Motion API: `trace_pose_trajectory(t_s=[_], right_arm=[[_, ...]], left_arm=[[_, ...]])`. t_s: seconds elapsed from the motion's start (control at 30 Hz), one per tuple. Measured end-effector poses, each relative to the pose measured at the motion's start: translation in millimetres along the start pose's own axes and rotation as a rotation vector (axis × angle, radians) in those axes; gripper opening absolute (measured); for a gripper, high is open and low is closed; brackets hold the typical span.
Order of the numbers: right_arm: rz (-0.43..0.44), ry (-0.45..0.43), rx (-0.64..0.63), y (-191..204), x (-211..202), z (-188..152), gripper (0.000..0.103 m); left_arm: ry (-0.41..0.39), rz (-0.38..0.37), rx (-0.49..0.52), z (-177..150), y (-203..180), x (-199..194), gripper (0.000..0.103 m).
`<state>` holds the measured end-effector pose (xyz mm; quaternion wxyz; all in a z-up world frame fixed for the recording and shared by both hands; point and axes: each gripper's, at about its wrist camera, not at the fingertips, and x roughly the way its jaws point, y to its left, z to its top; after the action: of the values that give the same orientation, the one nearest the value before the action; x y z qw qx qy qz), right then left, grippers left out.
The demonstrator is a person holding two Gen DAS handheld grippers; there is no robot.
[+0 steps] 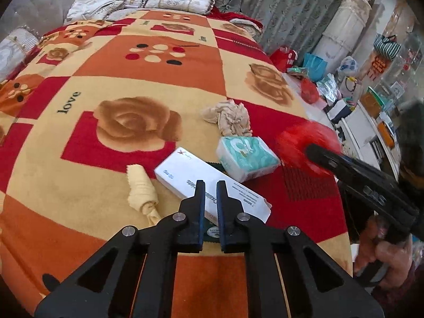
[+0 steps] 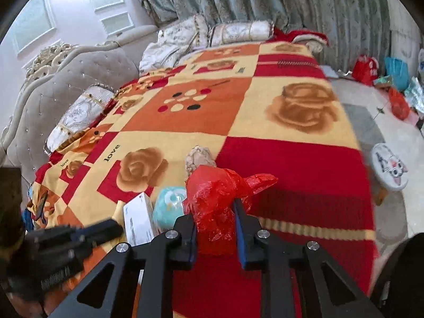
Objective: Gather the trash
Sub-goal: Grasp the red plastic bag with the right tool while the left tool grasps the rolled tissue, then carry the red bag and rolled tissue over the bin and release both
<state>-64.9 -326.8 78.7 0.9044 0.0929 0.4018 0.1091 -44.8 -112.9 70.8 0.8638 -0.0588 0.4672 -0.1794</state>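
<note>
My right gripper (image 2: 215,213) is shut on a crumpled red plastic bag (image 2: 214,198) and holds it above the blanket; the bag shows blurred in the left wrist view (image 1: 299,143). My left gripper (image 1: 210,185) is nearly closed and empty, its tips over a white medicine box (image 1: 201,182). On the blanket lie a teal tissue pack (image 1: 246,156), a crumpled beige tissue (image 1: 230,116) and a rolled yellow paper (image 1: 141,188). The box (image 2: 139,217), the pack (image 2: 169,206) and the tissue (image 2: 198,156) also show in the right wrist view.
A red, orange and cream rose blanket (image 1: 132,79) covers the bed. Pillows (image 1: 175,0) lie at the far end, with curtains behind. To the right, bags and clutter (image 1: 312,66) sit on the floor. A round cat-face stool (image 2: 389,167) stands beside the bed.
</note>
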Motion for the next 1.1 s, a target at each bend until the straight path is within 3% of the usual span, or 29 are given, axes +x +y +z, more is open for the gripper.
trace_pose_trajectory(t_s=[0.23,0.43,0.47,0.53,0.57,0.6,0.73,0.8,0.87,1.1], right_arm=[[-0.037,-0.034,-0.01,-13.9,-43.2,-24.1,0.021],[-0.039,-0.035,0.005,-18.4,-59.6,-39.7,0.021],[-0.036,-0.031,0.008,-18.5,-60.0,-41.6,0.021],[-0.029,-0.02,0.01,-17.9,-60.2,-45.9,0.021],[-0.029,-0.015,0.008,-16.7,-60.0,-47.6,0.021],[-0.031,-0.013,0.004,-15.6,-60.1,-49.7,0.021],[-0.043,-0.011,-0.018,-11.4,-63.2,-55.4,0.021],[-0.051,-0.014,-0.024,-11.1,-66.0,-57.4,0.021],[-0.057,-0.02,-0.024,-12.5,-69.9,-59.3,0.021],[-0.074,-0.058,-0.006,-25.4,-87.9,-63.5,0.021]], left_arm=[[-0.016,0.004,-0.019,-0.2,9.3,-20.5,0.005],[0.035,0.1,-0.049,-10.5,25.5,-12.1,0.008],[0.028,0.127,-0.045,-13.5,27.5,-9.7,0.013],[0.022,0.16,-0.055,-19.0,32.7,-1.7,0.035],[0.026,0.165,-0.065,-20.2,36.0,3.4,0.054],[0.027,0.173,-0.091,-21.3,41.6,10.5,0.058],[0.003,0.154,-0.131,-19.4,50.5,26.9,0.055],[0.028,0.172,-0.133,-20.1,51.8,33.5,0.012],[0.038,0.155,-0.138,-22.2,51.8,30.8,0.012],[-0.035,0.103,-0.056,-25.3,16.0,-17.0,0.012]])
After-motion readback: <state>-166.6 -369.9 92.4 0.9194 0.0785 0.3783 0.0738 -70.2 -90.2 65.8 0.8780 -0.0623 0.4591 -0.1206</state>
